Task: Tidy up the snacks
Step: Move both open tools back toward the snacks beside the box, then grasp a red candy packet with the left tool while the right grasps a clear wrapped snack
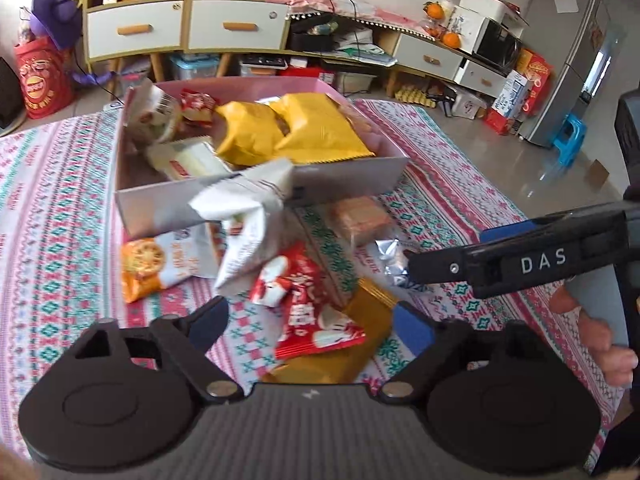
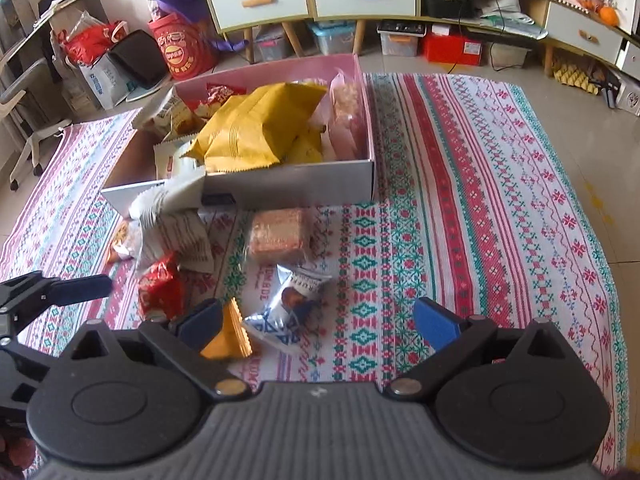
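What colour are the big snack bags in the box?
Yellow bags in the box, clearest in the right wrist view.

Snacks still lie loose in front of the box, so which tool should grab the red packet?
Left. The open left tool sits directly over the red packet; the open right tool frames the silver packet instead.

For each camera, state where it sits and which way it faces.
Left wrist: on the left tongs, open, facing the box across the red packet; the right tongs and hand show.
Right wrist: on the right tongs, open, over the silver packet; the left tongs show at left.
Shared: box, yellow bags, patterned cloth.
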Demonstrator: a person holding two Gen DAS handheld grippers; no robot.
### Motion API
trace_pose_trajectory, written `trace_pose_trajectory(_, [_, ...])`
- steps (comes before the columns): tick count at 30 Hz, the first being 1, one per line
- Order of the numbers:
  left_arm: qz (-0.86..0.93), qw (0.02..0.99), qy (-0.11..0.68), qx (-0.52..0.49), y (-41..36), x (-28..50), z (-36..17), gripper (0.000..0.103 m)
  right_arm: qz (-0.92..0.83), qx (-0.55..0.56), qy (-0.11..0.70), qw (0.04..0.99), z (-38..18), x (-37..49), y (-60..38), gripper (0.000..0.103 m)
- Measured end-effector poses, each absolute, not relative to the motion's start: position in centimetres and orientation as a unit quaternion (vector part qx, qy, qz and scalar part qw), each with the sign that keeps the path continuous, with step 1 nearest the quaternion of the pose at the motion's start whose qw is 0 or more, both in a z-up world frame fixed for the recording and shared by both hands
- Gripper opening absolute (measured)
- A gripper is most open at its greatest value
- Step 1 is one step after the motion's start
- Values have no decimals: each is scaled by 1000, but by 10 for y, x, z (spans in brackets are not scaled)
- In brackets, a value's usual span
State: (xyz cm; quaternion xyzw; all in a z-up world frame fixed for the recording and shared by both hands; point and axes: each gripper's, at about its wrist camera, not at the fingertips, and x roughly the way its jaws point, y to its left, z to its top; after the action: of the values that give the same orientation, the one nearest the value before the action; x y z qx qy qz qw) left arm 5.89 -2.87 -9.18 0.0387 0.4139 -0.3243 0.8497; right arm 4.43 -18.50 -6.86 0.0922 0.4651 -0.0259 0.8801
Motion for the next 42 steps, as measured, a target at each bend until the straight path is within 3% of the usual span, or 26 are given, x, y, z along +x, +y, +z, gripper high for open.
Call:
trace_pose_trajectory(9, [-332, 848, 413, 0, -27, 68, -97, 66, -35, 94, 465, 880, -70, 46, -188, 101])
trace_pose_trajectory(13, [-329, 846, 421, -7, -25, 71, -98, 50, -35, 96, 466, 879, -72, 47, -189, 99])
trace_pose_trajectory(15, [-327, 844, 424, -10, -23, 71, -97, 41, -36, 93, 467, 879, -73, 47, -189, 98])
trace_pose_trajectory(21, [-315, 847, 429, -2, -20, 70, -89, 31, -28, 108, 467, 877, -76, 50, -189, 86])
trace_pose_trajectory(29, [-295, 853, 427, 48, -19, 62, -85, 29, -21, 121, 467, 876, -85, 54, -186, 55])
trace_pose_trajectory(42, [-294, 844, 448, 24, -15, 72, -97, 41, -27, 34, 460, 887, -90, 53, -164, 35])
